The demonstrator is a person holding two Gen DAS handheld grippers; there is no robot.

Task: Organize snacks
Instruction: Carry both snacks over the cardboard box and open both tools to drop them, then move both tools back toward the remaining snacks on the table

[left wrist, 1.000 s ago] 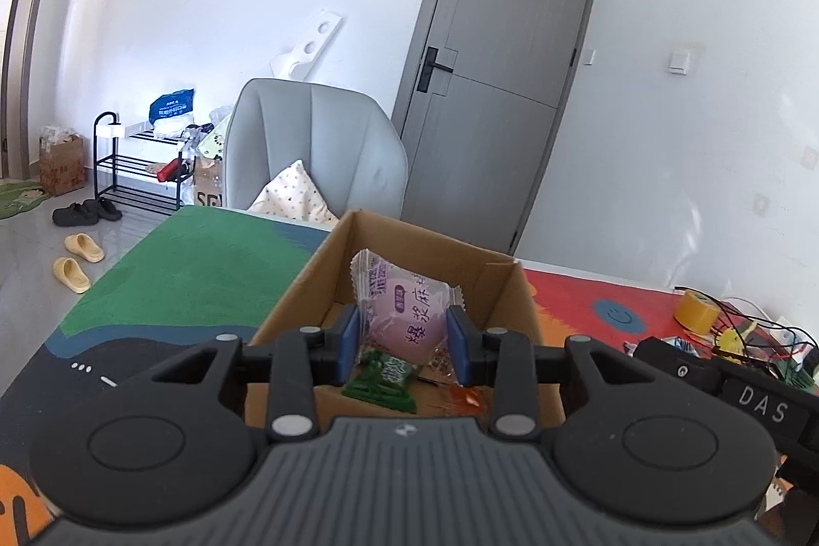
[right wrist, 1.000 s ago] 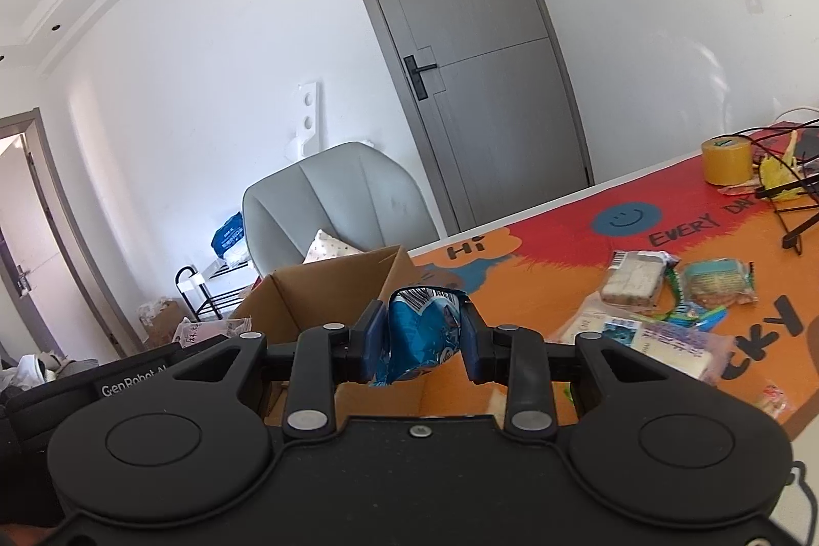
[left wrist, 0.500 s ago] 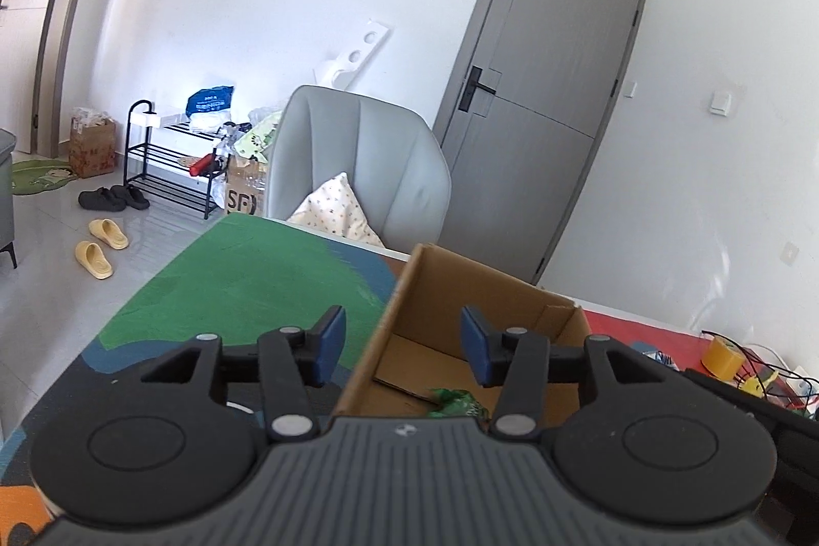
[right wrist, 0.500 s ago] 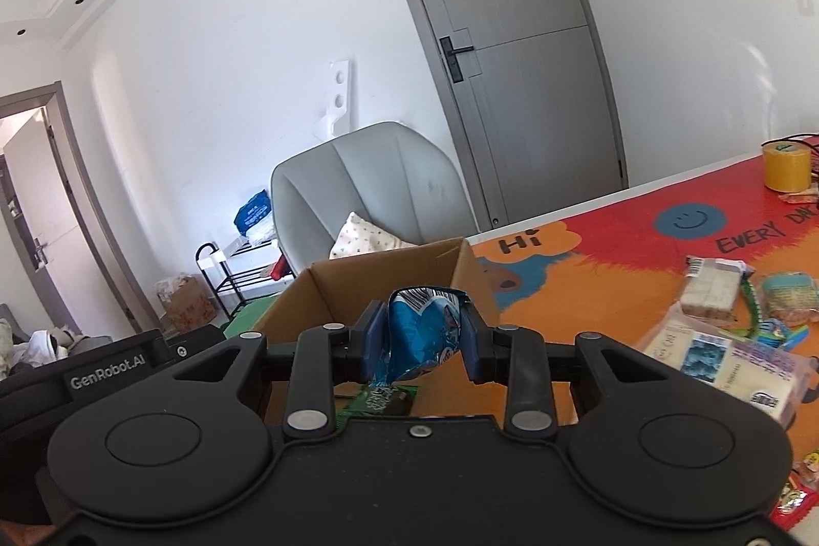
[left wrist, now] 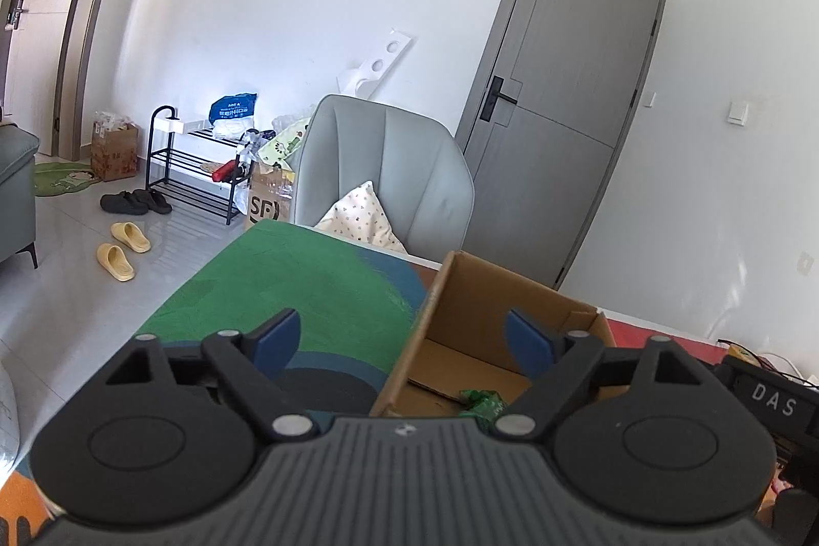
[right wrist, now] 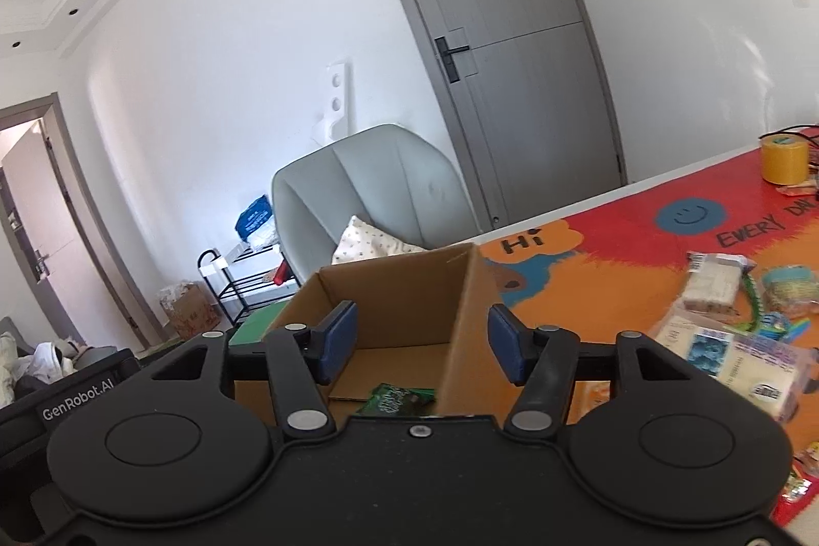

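Looking at both rigs: each one hangs over the open brown cardboard box (right wrist: 409, 305) on the colourful printed table mat (right wrist: 629, 249).
Left gripper (left wrist: 404, 336): blue-padded fingers (left wrist: 274, 336) spread wide apart, nothing between them; the box's left wall sits right in the gap.
Right gripper (right wrist: 421, 336): also splayed wide and holding nothing, pointing into the box's far corner.
Box contents: a crinkly green snack packet (right wrist: 394, 398) lies flat on the box floor, near the edge closest to the cameras. In the left wrist view the same green packet (left wrist: 481, 402) peeks out just above the gripper body. Can't tell what else is in there, the gripper bodies hide the rest.
Loose snacks: a bunch of wrapped snack packs (right wrist: 716, 326) is still on the orange part of the mat, right of the box and well apart from it.
Far right edge of the mat: a yellow roll of tape (right wrist: 783, 157) stands upright.
Behind the table: a grey padded chair (left wrist: 384, 177) with a white patterned cushion (left wrist: 363, 216), then a grey door (left wrist: 563, 111).
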